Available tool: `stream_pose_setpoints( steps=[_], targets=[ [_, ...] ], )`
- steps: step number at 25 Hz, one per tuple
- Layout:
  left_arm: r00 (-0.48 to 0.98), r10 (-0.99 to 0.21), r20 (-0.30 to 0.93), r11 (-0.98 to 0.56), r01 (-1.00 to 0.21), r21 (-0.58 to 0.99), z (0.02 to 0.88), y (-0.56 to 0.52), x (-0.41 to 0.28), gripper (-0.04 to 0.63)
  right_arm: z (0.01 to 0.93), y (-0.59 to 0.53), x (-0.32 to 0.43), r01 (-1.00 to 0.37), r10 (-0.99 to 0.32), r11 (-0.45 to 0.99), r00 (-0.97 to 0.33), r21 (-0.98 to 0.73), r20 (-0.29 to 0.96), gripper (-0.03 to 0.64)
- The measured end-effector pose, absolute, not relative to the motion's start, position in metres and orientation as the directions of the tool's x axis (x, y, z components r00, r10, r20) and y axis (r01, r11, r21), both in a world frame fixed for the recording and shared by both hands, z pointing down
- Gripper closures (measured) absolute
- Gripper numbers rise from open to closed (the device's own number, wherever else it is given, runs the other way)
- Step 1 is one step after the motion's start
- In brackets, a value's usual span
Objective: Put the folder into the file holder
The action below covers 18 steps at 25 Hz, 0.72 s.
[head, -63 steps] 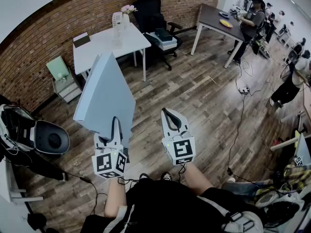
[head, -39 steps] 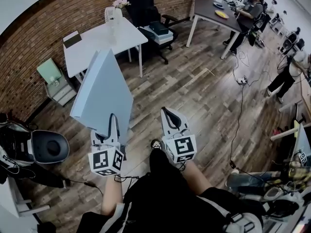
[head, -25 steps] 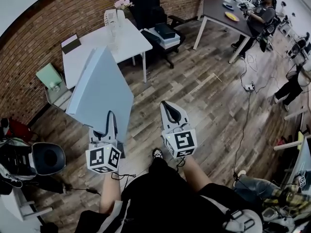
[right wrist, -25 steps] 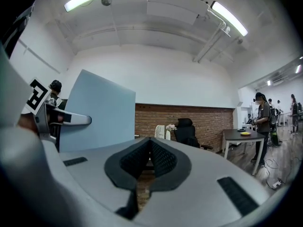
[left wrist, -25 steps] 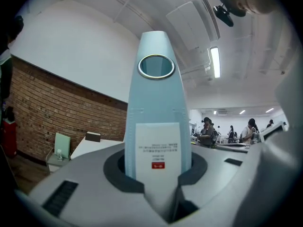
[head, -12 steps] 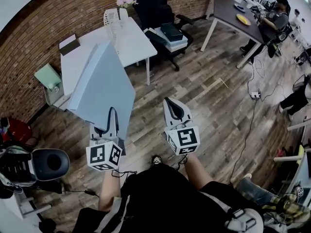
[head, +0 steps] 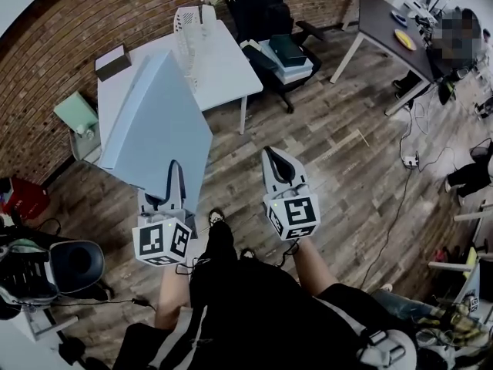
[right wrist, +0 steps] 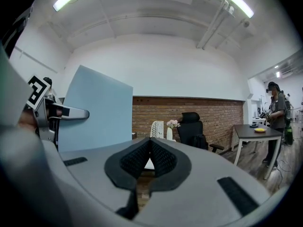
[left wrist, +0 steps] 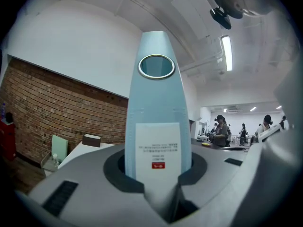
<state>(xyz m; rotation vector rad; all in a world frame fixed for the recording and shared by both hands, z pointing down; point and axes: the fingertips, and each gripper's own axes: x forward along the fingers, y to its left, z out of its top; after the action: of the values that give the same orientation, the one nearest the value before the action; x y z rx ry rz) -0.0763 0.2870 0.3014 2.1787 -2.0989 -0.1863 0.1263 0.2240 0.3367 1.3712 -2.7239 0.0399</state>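
The left gripper [head: 174,177] stayed clamped on the pale blue folder [head: 154,126], which stood upright in front of the person. The right gripper [head: 276,160] was pinched closed and empty. The white table [head: 231,60] had drawn nearer across the wood floor [head: 331,153], with the white file holder [head: 186,23] at its far edge by the brick wall [head: 85,21]. The folder hid the table's left part.
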Motion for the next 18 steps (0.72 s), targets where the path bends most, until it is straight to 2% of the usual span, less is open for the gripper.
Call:
stream_pose_setpoints(
  steps=[12, 18],
  targets=[
    [0.112, -0.994, -0.012, -0.112, -0.979, 0.170, 0.296, 0.182, -0.140, 0.463, 0.331, 0.139, 0.068, -0.837, -0.833, 0.547, -0.541, 0.018, 0.116, 0.609],
    [0.123, -0.991, -0.051, -0.130, -0.977, 0.168, 0.290, 0.146, -0.184, 0.463, 0.324, 0.113, 0.032, -0.856, -0.855, 0.516, -0.511, 0.038, 0.095, 0.609]
  ],
)
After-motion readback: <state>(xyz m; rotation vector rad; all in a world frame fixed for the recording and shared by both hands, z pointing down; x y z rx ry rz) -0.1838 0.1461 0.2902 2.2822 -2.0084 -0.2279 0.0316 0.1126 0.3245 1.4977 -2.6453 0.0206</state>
